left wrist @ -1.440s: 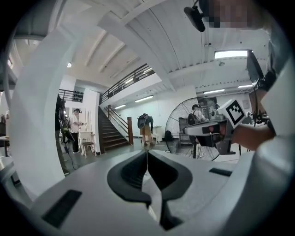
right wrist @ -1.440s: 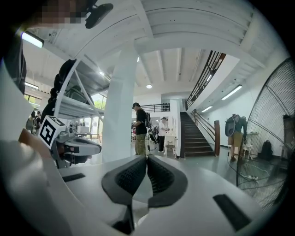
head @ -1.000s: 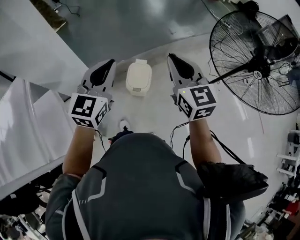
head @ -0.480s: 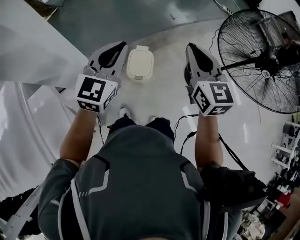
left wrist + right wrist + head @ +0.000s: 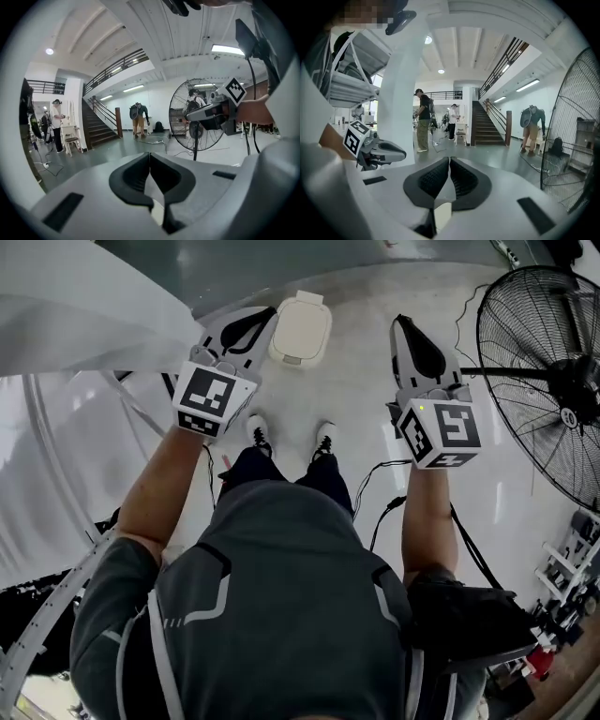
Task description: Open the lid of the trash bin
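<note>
A small cream trash bin (image 5: 300, 330) stands on the pale floor in the head view, lid down. My left gripper (image 5: 266, 312) hangs just left of it, its tip level with the bin's left edge, apart from it. My right gripper (image 5: 402, 322) is farther off on the bin's right. Neither holds anything. In the left gripper view the jaws (image 5: 149, 155) meet tip to tip. The right gripper view shows the same (image 5: 449, 160). Neither gripper view shows the bin. Each shows the other gripper: the right gripper (image 5: 212, 112) and the left gripper (image 5: 380, 151).
A large black floor fan (image 5: 553, 371) stands close on the right, with cables on the floor beside it. A white sheet-covered frame (image 5: 84, 343) fills the left. My shoes (image 5: 291, 437) are just short of the bin. People stand by a staircase (image 5: 490, 126) in the distance.
Both grippers have come down and forward, staying either side of the bin. The bin has slid toward the top of the head view and my shoes have come into sight.
</note>
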### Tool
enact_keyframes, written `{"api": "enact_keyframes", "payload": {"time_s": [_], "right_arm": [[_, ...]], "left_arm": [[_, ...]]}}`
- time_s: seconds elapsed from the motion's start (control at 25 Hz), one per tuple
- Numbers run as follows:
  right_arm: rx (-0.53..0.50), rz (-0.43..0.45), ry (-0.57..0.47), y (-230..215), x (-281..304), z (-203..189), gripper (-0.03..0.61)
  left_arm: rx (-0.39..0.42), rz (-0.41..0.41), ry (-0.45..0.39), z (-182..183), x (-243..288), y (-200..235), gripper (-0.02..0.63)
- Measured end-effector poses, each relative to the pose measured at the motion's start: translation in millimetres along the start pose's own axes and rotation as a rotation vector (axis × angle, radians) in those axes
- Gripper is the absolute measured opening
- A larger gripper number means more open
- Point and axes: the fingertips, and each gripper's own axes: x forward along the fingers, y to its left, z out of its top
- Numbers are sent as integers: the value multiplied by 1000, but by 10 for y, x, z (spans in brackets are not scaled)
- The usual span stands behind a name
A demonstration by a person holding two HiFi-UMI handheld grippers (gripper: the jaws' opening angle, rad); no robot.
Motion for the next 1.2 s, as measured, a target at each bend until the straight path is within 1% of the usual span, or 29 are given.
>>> {"api": "enact_keyframes", "payload": {"time_s": [0.08, 0.16, 0.32, 0.44, 0.52, 0.64, 0.76, 0.92, 1.04, 1.12, 1.2], "right_arm": [[-3, 18, 23, -61, 130, -179, 30], [-19, 27, 45, -114, 270, -399, 31], [-27, 45, 99, -117, 551, -980, 31], [-34, 52, 149, -85, 697, -1385, 32], [-43, 55, 177, -35, 802, -1746, 38], [-38, 67, 205, 22, 893, -2151, 48], [-27, 76, 236, 45, 916, -2437, 57], [-11, 83, 278, 79, 985, -2809, 63], [-3, 84, 300, 106, 1020, -3059, 75], [6, 90, 315, 124, 1026, -3224, 75], [21, 96, 330, 134, 1046, -3403, 78]], "left_arm": [[-8, 25, 13, -191, 127, 30, 11], [0, 41, 37, -476, 286, 42, 11], [26, 20, 151, -1303, 566, -24, 11], [58, 23, 179, -1776, 698, -55, 11], [99, 21, 197, -2210, 811, -92, 11], [135, -32, 267, -2777, 989, -194, 16], [164, -79, 339, -3184, 1128, -298, 55], [225, -111, 389, -3683, 1300, -403, 63], [250, -133, 435, -4080, 1387, -512, 83], [263, -167, 467, -4324, 1435, -622, 97], [265, -208, 495, -4558, 1492, -712, 97]]}}
